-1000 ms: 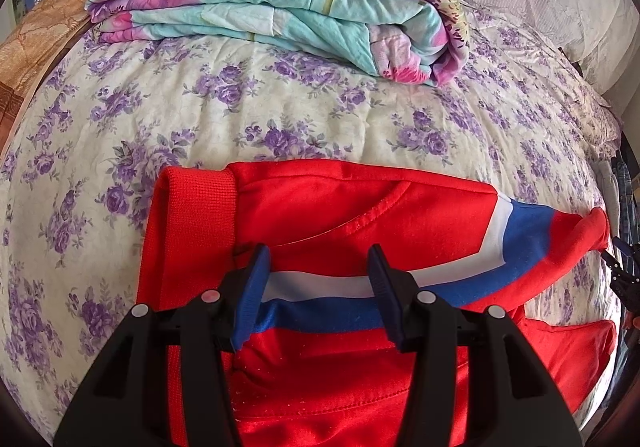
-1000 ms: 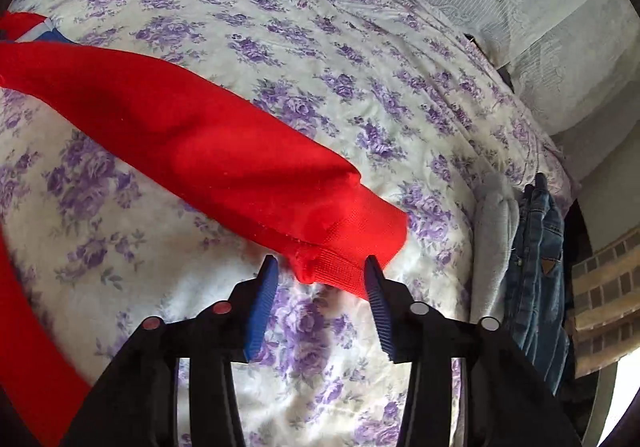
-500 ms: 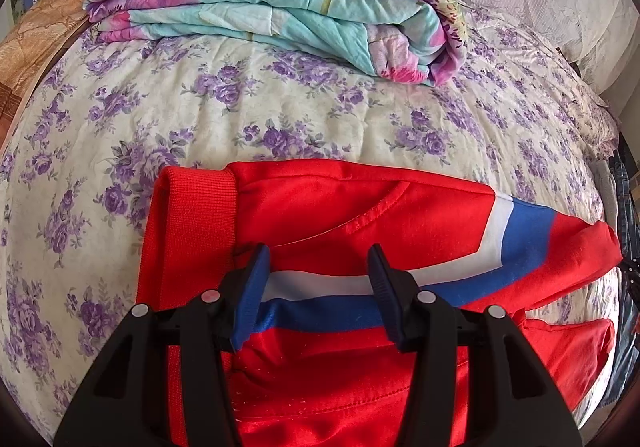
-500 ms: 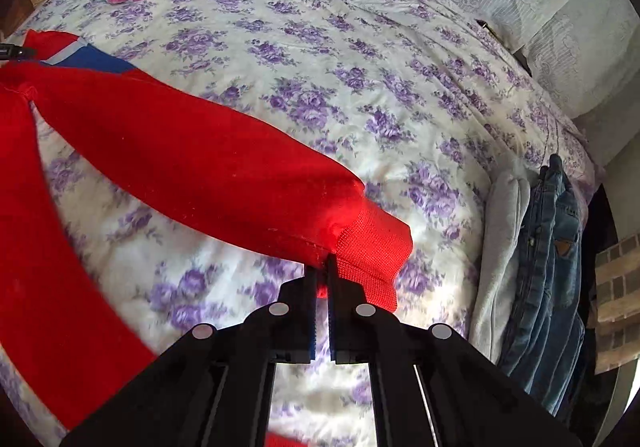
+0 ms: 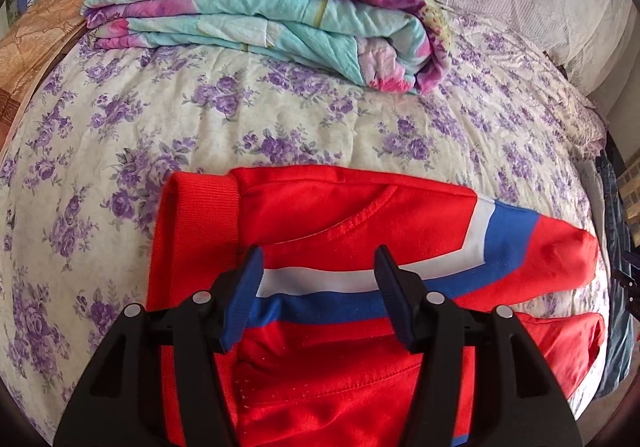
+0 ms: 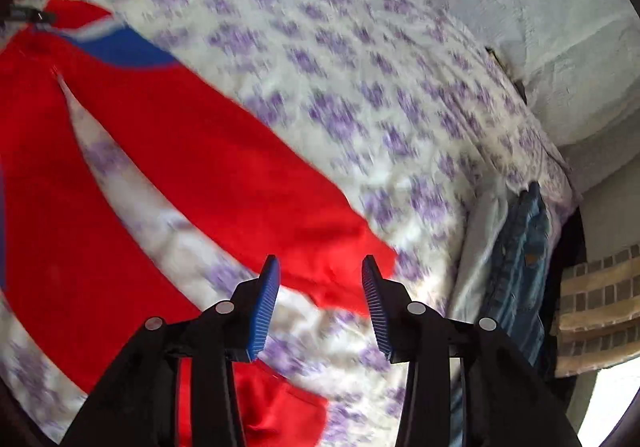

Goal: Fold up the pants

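Red pants [image 5: 340, 215] with a white and blue stripe lie flat on the flowered bedspread [image 5: 200, 111], their ribbed waistband [image 5: 196, 215] at the left. My left gripper [image 5: 318, 251] hovers over the striped hip. Its jaws are opening, and the pads press on nothing. In the blurred right wrist view one red leg [image 6: 224, 167] runs diagonally to its cuff [image 6: 352, 271], and the other leg [image 6: 48, 247] lies at the lower left. My right gripper [image 6: 320, 259] hangs above that cuff. Its jaws are opening and nothing is held between them.
A folded turquoise and pink quilt [image 5: 272, 15] lies at the head of the bed, with white pillows [image 6: 500, 7] beside it. Blue jeans [image 6: 520, 247] and a pale garment hang at the bed's right edge. A brown blanket [image 5: 36, 35] lies at the far left.
The right gripper closed on the leg cuff, lifted it, then let go and rose. The cuff now lies on the bed. The left gripper stayed put, its jaws slightly wider.
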{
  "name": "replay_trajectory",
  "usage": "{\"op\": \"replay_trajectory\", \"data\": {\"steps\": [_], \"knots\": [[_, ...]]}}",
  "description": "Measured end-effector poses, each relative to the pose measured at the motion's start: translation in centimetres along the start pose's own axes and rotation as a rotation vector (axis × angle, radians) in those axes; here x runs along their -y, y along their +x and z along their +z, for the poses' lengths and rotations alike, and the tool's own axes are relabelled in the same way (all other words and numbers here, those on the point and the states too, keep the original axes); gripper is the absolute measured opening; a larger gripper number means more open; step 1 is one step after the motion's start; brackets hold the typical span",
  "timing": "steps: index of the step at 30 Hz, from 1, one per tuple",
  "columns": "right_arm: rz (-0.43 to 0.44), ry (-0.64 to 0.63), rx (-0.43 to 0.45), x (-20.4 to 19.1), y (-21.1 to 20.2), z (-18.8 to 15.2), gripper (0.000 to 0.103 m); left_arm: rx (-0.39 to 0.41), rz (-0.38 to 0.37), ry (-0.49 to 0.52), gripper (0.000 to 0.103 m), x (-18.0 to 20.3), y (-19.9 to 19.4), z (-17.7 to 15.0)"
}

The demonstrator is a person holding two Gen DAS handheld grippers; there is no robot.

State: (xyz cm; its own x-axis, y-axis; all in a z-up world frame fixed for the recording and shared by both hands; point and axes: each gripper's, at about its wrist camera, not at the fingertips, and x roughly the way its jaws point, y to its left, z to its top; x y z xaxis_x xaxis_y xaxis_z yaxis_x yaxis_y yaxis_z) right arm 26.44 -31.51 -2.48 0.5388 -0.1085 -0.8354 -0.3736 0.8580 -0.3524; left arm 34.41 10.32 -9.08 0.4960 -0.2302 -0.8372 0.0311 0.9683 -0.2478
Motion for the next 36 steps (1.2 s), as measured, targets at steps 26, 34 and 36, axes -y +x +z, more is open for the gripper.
{"op": "replay_trajectory", "data": {"steps": [26,34,36], "knots": [[0.381,-0.127,0.013,-14.1,13.7,20.3,0.005,-0.093,0.051,0.39,0.084,-2.3,-2.2,8.4],[0.323,-0.178,-0.036,-15.4,14.2,20.1,0.009,-0.162,-0.035,0.587,0.086,1.3,0.7,9.0],[0.295,-0.207,-0.036,-16.1,14.0,19.9,0.009,-0.192,-0.057,0.654,0.089,2.3,2.1,9.3]]}}
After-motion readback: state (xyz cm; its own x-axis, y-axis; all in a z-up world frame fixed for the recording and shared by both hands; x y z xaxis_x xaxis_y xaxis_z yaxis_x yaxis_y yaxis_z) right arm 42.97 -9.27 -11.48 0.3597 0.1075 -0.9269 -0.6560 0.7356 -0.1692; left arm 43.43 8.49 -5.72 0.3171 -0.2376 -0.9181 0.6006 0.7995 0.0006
